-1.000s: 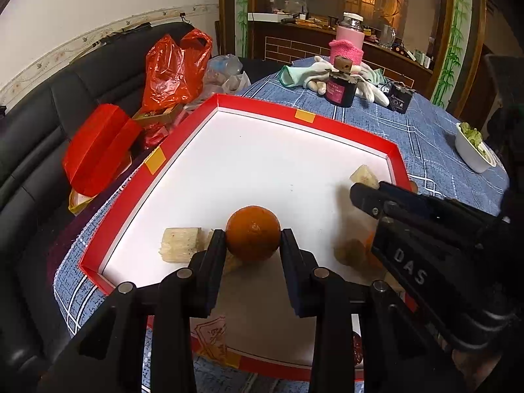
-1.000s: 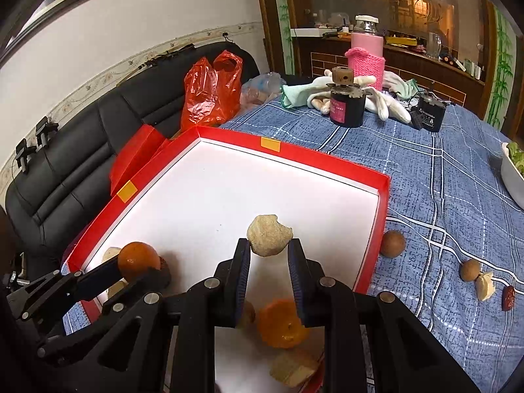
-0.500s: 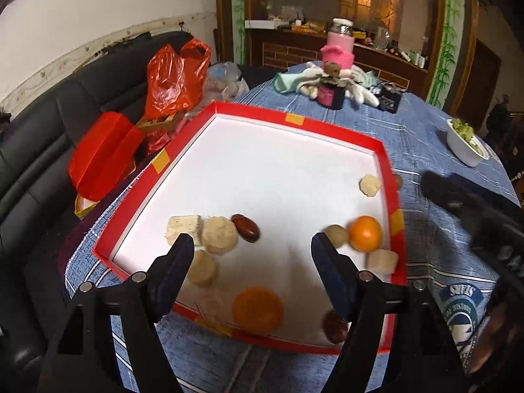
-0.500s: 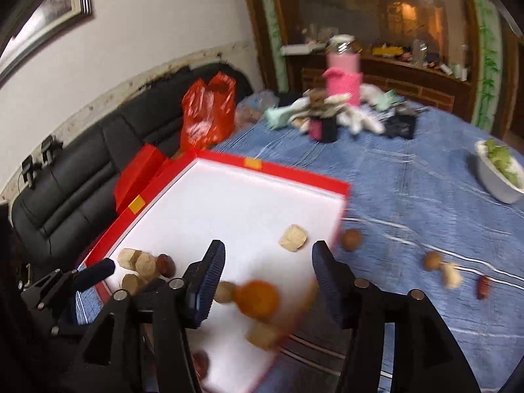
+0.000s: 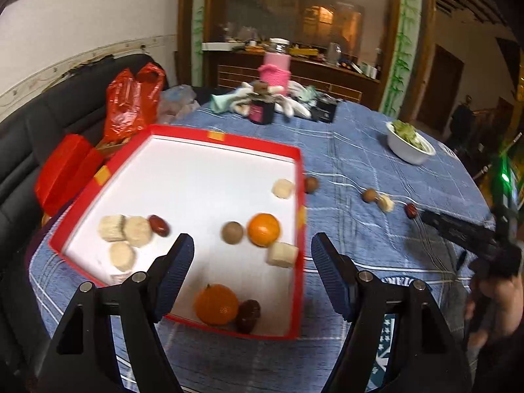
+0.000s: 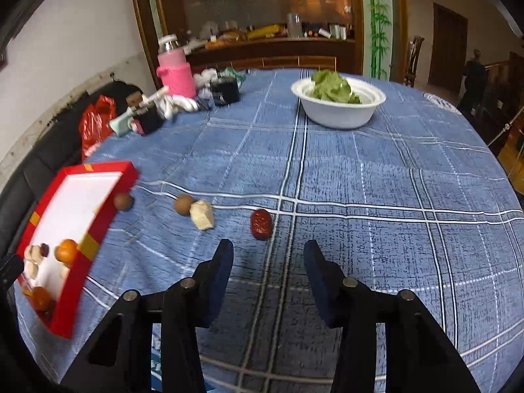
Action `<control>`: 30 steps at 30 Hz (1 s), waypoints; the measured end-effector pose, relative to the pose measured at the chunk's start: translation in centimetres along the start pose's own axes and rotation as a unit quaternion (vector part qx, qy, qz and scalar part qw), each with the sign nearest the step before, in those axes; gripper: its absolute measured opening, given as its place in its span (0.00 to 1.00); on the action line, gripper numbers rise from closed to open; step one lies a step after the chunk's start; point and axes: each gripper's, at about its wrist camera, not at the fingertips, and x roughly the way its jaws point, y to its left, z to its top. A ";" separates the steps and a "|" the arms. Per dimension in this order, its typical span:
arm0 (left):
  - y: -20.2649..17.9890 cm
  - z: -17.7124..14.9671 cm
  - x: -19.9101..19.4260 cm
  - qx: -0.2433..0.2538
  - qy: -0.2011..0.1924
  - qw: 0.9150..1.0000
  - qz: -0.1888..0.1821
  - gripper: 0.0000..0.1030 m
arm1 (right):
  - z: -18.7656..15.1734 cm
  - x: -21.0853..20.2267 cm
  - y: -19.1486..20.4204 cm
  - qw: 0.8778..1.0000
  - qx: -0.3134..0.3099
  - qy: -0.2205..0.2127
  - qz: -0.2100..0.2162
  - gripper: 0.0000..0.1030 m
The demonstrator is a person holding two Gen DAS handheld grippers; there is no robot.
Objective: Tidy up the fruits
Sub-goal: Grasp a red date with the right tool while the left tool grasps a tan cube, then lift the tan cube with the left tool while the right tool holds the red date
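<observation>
both tongs empty over the fruit tray

the left tongs hang spread wide with nothing between them, above the near end of the red tray. inside lie two oranges, pale chunks and dark dates. the right tongs gape empty over the blue worktop, just short of a red date. beyond it lie a pale chunk and two brown fruits.
</observation>
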 end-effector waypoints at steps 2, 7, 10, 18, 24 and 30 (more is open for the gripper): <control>-0.8 0.2 0.1 0.006 0.002 1.000 -0.005 0.72 | 0.9 1.0 0.7 1.000 -0.008 0.003 -0.001 0.45; -3.4 1.1 0.1 0.021 -0.004 0.999 -0.024 0.72 | 1.3 4.3 0.7 0.999 -0.013 0.048 -0.011 0.17; -6.1 1.6 1.1 0.041 0.000 0.998 -0.038 0.72 | 0.5 3.0 -0.1 1.000 -0.001 0.030 -0.001 0.17; -14.9 2.7 7.3 0.067 0.058 0.994 -0.066 0.72 | -1.3 -1.6 -4.9 0.996 0.066 -0.045 0.027 0.17; -17.4 3.2 11.4 0.043 0.095 0.993 -0.061 0.69 | -0.7 -2.1 -5.6 0.993 0.083 -0.062 0.055 0.17; -18.0 3.0 13.9 0.051 0.100 0.993 -0.027 0.12 | -0.5 -2.5 -6.0 0.990 0.094 -0.070 0.076 0.17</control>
